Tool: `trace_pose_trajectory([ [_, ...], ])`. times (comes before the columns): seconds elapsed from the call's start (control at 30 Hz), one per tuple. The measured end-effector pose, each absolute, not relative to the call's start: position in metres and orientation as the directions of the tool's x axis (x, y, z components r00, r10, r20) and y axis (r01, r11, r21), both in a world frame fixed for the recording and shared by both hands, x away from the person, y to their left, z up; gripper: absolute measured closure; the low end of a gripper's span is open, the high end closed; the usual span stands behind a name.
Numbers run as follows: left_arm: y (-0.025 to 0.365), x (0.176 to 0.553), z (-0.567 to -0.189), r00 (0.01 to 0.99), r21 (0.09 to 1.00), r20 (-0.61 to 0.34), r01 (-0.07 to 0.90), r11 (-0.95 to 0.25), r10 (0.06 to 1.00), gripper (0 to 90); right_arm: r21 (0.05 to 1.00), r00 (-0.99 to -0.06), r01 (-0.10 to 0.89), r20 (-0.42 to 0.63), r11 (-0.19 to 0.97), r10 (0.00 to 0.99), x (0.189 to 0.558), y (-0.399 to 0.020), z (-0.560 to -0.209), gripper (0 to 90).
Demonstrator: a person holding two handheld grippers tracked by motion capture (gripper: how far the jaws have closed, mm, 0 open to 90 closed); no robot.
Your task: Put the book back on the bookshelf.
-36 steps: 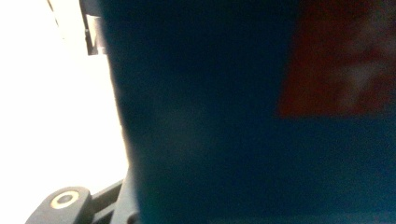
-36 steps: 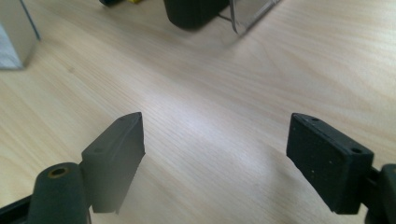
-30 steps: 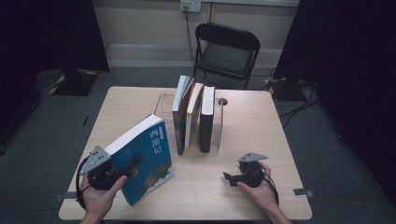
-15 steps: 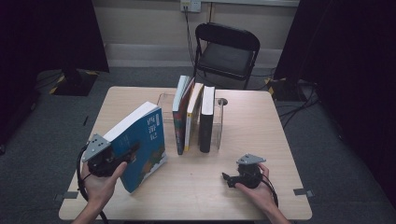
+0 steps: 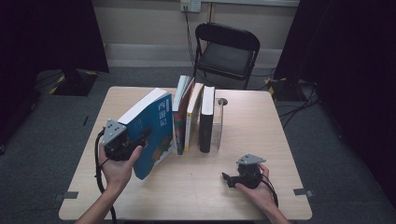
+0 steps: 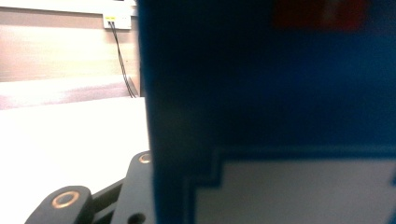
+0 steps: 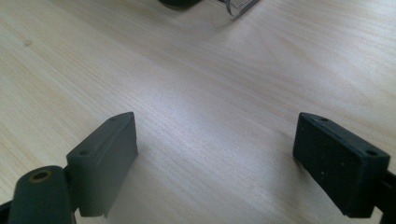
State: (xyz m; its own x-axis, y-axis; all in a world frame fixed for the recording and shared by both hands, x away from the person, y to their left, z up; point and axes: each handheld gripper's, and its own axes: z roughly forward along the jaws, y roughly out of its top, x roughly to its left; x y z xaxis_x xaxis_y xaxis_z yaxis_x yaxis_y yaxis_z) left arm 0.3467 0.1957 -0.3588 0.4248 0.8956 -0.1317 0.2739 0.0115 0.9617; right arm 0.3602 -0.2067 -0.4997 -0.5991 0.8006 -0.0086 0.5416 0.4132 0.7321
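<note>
- High view shows the left gripper (image 5: 133, 142) clamped on the blue book (image 5: 148, 128); this book is lifted and tilted, its lower corner near the table (image 5: 280, 135), its top edge leaning toward the row of books (image 5: 194, 114) in the clear holder (image 5: 219, 123).
- Risk one, in my judgement: the grip is at one side of the cover, so the heavy book may turn between the jaws or slide out if the hand tilts more.
- Risk two: the blue book is just beside the leaning first book of the row. If it comes in at this angle, it can push that book and the others sideways, or its corner can catch on them instead of entering beside them.
- Risk three: the holder looks light, so a hard push may shift it on the table.
- Left gripper view has the blue cover (image 6: 280, 93) very close and blurred, with one black jaw at its left edge, which agrees with a firm hold.
- Left hand (image 5: 116, 168) is under the gripper, forearm coming from the bottom, wrist raised and the jaws pointing toward the row.
- Right gripper (image 5: 229, 178) rests low on the table, well apart from the books; in the right gripper view its jaws stand wide apart with bare wood between them.
</note>
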Motion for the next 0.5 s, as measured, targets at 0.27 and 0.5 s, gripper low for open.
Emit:
trace_pose_trajectory([
  [0.27,0.187,0.364,-0.355,0.397,0.965,-0.142,0.26,0.037,0.907,62.0,0.732,-0.599,0.541,-0.008,0.413,0.8,0.36,-0.207,-0.5,13.6],
  [0.5,0.177,0.379,-0.351,0.381,0.969,-0.114,0.247,0.018,0.917,62.1,0.733,-0.601,0.54,-0.009,0.414,0.799,0.36,-0.206,-0.5,13.6],
])
